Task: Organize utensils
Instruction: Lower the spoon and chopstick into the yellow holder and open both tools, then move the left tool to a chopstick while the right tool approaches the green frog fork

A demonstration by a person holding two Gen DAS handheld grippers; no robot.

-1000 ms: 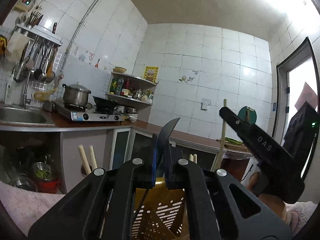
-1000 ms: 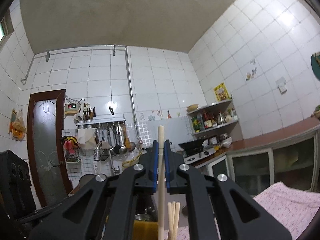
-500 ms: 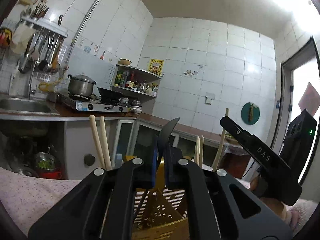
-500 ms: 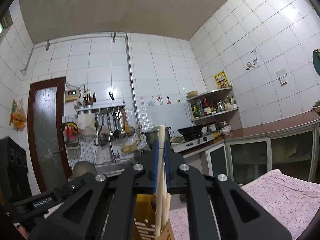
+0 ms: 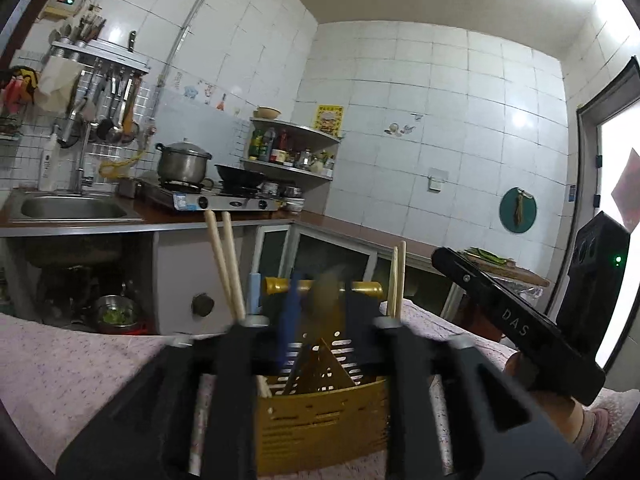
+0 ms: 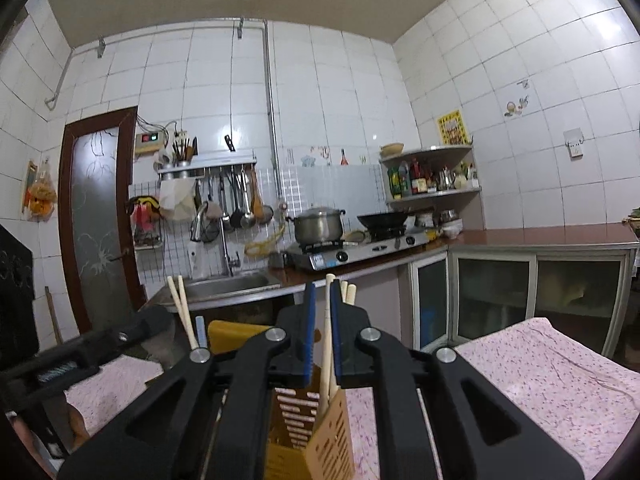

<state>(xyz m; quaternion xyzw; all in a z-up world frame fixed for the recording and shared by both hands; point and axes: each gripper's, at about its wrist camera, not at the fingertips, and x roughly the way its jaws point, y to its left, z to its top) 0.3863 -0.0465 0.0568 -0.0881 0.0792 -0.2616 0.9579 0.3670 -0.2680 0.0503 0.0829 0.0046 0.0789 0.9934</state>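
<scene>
A yellow slotted utensil holder (image 5: 320, 420) stands on a pink tablecloth, and it also shows in the right wrist view (image 6: 316, 428). Wooden chopsticks (image 5: 224, 264) stand in its left compartment, another pair (image 5: 398, 280) at its right. My left gripper (image 5: 316, 320) is above the holder with its jaws spread; the fingers are motion-blurred and a blurred dark utensil (image 5: 328, 288) sits between them over the holder. My right gripper (image 6: 322, 320) has its jaws slightly parted around a wooden chopstick (image 6: 328, 320) that stands in the holder's right compartment.
The pink tablecloth (image 6: 552, 380) covers the table around the holder. Behind are a sink (image 5: 72, 208), a gas stove with a pot (image 5: 184, 164) and wok, a corner shelf (image 5: 292, 152) of bottles and hanging ladles (image 6: 240, 200). The right gripper's body (image 5: 512, 320) is close at right.
Both grippers have come down to the holder. The left jaws have spread apart from the dark utensil. The right jaws have parted slightly with the chopstick lowered into the holder.
</scene>
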